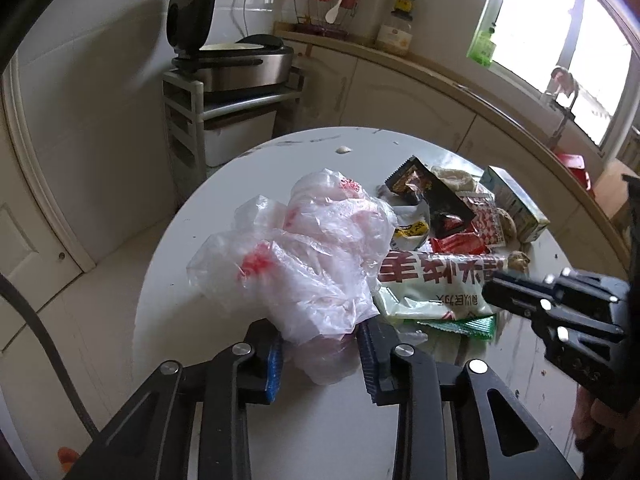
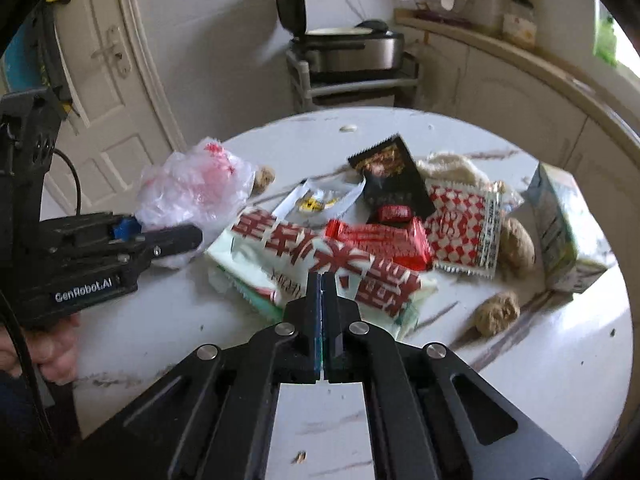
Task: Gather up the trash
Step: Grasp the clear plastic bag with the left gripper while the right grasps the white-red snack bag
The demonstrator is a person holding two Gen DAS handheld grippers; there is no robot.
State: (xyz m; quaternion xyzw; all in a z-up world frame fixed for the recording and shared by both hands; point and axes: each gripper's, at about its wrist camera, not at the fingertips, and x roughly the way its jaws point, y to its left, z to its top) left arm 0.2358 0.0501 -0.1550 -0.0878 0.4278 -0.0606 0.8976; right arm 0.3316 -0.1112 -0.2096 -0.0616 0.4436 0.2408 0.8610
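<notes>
1. Pinching the crumpled plastic bag [image 1: 304,248] between the pads of the left tool [image 1: 320,356], just left of the long green-and-white wrapper [image 1: 432,280] on the worktop [image 1: 224,208].
2. Holding the right tool [image 2: 322,280] pressed flat together, tip over that wrapper's near edge; impossible to tell whether any film is caught there.
3. Likely to lose the bag: thin, slick, translucent film with red print, bunched loosely, apt to slide out of a light pinch or tear where stretched.
4. Likely to drag the wrapper too: glossy, puffy and overlapped by the bag's right side, so prone to shifting the pile stacked behind it.
5. Behind the wrapper, touching or overlapping it: a shiny red packet [image 2: 380,240], a black sachet [image 2: 396,176] with a serrated edge, and a red-checked sachet [image 2: 460,228], all flat, smooth and hard to pick off a hard surface.
6. Right of the wrapper: brown wrinkled lumps [image 2: 496,312], rounded and free to roll off if nudged.
7. Further right of the wrapper: a stiff box-shaped carton [image 2: 560,220], easy to tip over with a careless sweep.
8. Also worth watching: both tools working near the wrapper, close enough to knock together.
</notes>
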